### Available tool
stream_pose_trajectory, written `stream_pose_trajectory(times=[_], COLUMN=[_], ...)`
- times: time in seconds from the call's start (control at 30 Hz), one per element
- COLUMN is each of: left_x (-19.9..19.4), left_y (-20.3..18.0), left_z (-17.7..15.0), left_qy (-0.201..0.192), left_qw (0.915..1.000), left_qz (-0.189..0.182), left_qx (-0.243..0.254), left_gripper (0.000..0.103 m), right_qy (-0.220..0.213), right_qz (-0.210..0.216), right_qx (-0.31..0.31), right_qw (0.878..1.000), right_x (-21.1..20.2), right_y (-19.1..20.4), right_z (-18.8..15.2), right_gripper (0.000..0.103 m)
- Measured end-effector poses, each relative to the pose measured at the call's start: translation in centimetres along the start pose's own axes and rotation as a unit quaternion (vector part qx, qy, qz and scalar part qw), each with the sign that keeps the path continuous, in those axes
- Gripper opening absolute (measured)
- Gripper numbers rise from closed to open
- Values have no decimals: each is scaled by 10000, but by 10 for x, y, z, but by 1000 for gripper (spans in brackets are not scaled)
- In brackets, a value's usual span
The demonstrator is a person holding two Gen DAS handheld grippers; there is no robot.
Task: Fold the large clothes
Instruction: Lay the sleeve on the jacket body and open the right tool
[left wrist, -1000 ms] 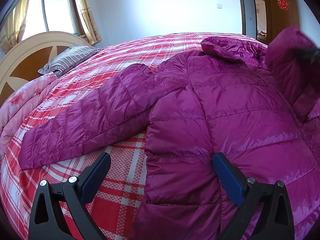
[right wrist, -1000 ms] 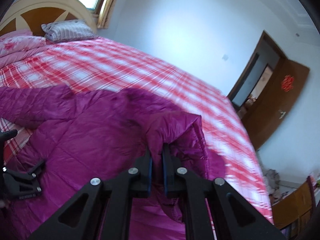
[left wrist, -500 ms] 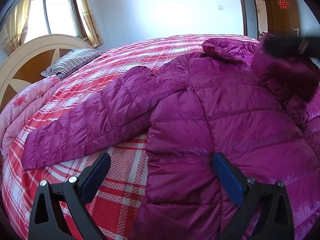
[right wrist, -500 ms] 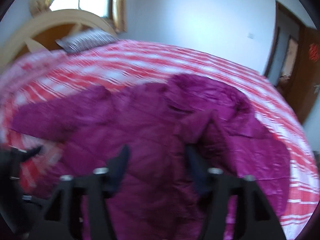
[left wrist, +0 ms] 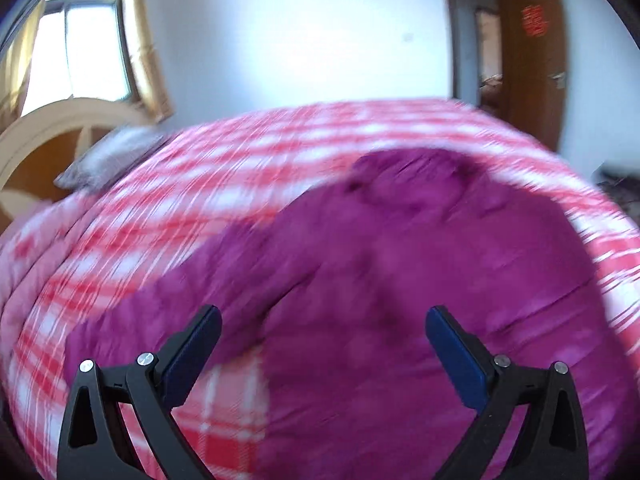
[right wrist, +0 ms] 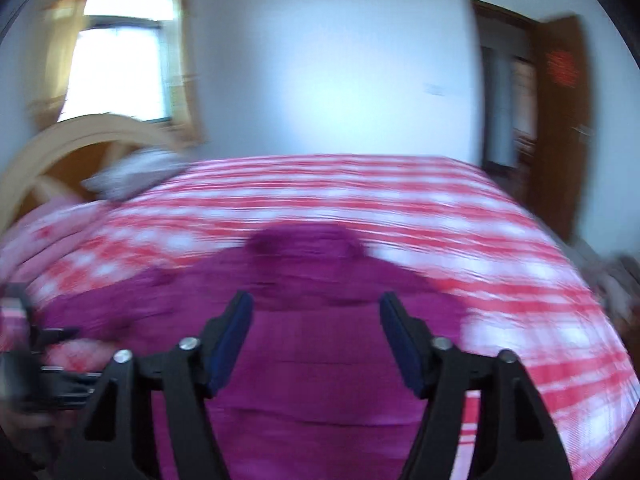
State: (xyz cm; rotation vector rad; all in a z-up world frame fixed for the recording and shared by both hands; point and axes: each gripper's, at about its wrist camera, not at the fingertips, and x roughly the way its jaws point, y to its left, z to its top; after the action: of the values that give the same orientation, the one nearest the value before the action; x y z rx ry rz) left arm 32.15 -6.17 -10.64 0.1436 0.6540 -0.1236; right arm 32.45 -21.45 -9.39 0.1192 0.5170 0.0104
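Observation:
A magenta puffer jacket point(left wrist: 400, 280) lies on a bed with a red and white plaid cover point(left wrist: 224, 184). Its left sleeve point(left wrist: 168, 320) stretches out to the left. Both views are motion-blurred. My left gripper point(left wrist: 322, 344) is open and empty above the jacket's lower left part. My right gripper point(right wrist: 316, 336) is open and empty above the jacket's body point(right wrist: 320, 360), with the hood point(right wrist: 304, 244) beyond it. The left gripper also shows in the right wrist view point(right wrist: 36, 360) at the left edge.
A wooden headboard point(left wrist: 52, 140) and a striped pillow point(left wrist: 108, 156) are at the left, under a window point(left wrist: 80, 48). A pink quilt point(left wrist: 24, 260) lies along the bed's left side. A brown door point(left wrist: 532, 60) stands at the right.
My right gripper has opened and let go of the jacket's right sleeve, which now lies on the jacket. Both grippers have pulled back and up from the jacket.

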Motion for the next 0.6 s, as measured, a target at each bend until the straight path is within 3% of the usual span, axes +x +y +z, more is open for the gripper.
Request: stream_pose_trajectory(times=[0.1,0.23,0.33,0.43,0.6], left_x=[12,64,110,129,136], left_y=[-32,-62,-58,-44,-33], left_z=[17,13,-4,-18,-24], left_qy=[-127,101,600,928,1092], left_qw=[9996,9986,9962,9956,9934], left_qz=[-197,130,414,81,-245], left_qx=[186,496,467,117,-241], left_gripper=[102,102,102,102,102], right_qy=[304,841,1258,1477,1536], right_qz=[-196,-33,-37,-90,-213], right_qx=[706,468,310,208,-17], right_qw=[9969,9954,9916,9888,9879], right_x=[33,77,99,111,110], right_y=[-42,-39,-35,-38,-40], right_z=[-2,-18,-38,-55,-66], right_gripper=[46,45,44,44,43])
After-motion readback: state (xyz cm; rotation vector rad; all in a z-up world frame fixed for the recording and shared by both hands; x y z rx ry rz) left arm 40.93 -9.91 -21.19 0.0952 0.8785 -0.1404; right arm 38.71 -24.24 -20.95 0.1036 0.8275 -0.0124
